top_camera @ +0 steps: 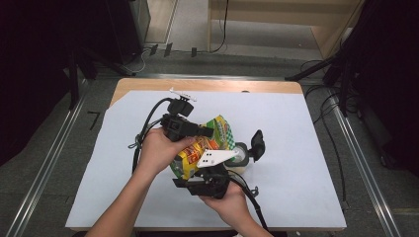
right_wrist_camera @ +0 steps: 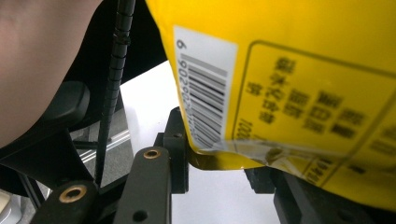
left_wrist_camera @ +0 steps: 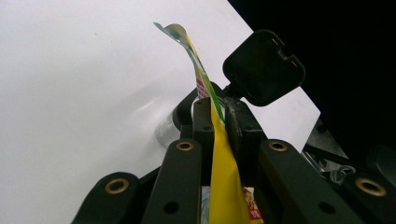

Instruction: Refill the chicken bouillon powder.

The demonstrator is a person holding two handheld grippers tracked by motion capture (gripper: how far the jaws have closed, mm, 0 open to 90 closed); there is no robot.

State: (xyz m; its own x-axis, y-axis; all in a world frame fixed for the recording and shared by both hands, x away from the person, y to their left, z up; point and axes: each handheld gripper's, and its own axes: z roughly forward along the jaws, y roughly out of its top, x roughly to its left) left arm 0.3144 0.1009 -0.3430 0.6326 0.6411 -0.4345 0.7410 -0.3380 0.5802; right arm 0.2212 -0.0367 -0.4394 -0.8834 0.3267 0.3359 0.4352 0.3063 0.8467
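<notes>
Left gripper view: snack bag (left_wrist_camera: 223, 172) between closed fingers (left_wrist_camera: 204, 122).

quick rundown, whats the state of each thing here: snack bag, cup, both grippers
snack bag: lifted off the table, held between both grippers
left gripper: shut on the bag's flat sealed edge
right gripper: jaws on either side of the bag's bottom seam; real pinch unclear
clear cup: on the white table cover, beside the bag

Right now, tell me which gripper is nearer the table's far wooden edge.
Left. The left gripper, clamped on the bag's top, sits closer to the far wooden edge. The right gripper is at the bag's lower end, on the person's side of the table.
</notes>
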